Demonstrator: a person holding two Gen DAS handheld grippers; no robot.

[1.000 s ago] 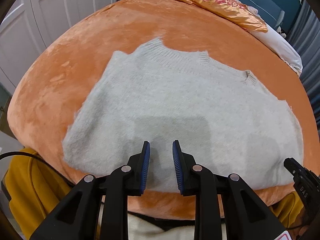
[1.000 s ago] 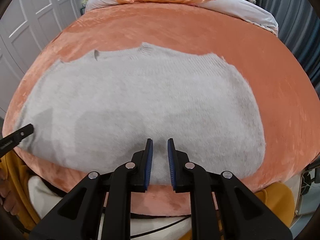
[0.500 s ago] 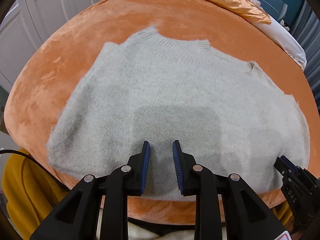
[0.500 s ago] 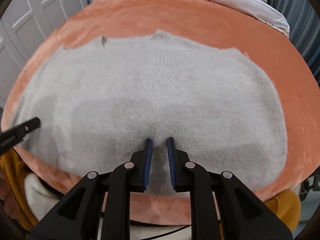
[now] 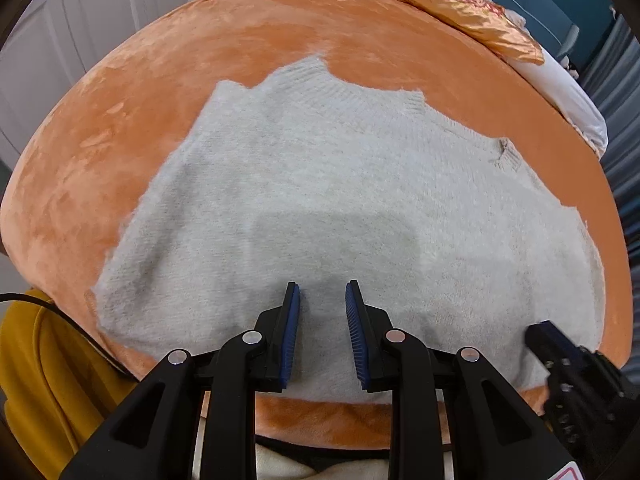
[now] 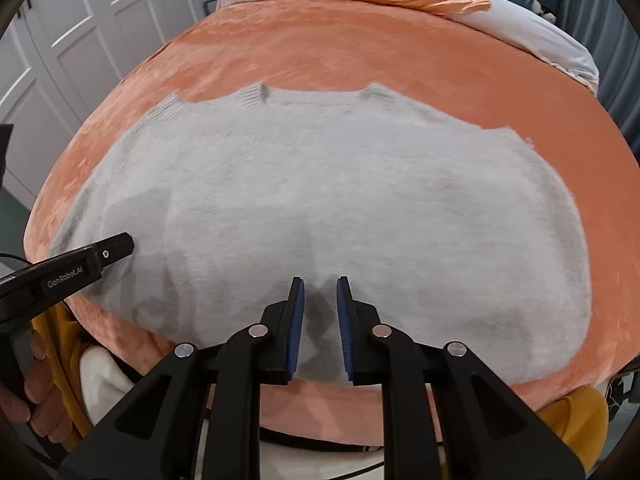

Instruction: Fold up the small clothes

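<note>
Left wrist view: I see the left gripper (image 5: 322, 300) angled down over the near hem zone of the grey sweater (image 5: 360, 208). Its jaws stand a modest gap apart, and the blue pads (image 5: 291, 340) close on nothing; sweater fabric shows through the gap, but I cannot tell whether the tips touch it. The sweater lies flat on the orange blanket (image 5: 120, 160), spreading ahead of the tips and to both sides, with its ribbed collar at the far edge, well beyond the tips. The near hem runs just behind the fingertips. The right gripper (image 5: 568, 360) enters at the lower right, over the sweater's near right corner. A floral pillow (image 5: 460, 4) lies far ahead, at the top right.

Right wrist view: I see the right gripper (image 6: 320, 300) also tilted down over the sweater (image 6: 340, 200) close to the near hem. Its jaws stand narrowly apart, less than the left pair, and hold nothing; a dark shadow sits on the fabric between the pads. The sweater extends ahead and to both sides. The left gripper (image 6: 116, 246) reaches in from the left edge, its tip over the sweater's near left part.
</note>
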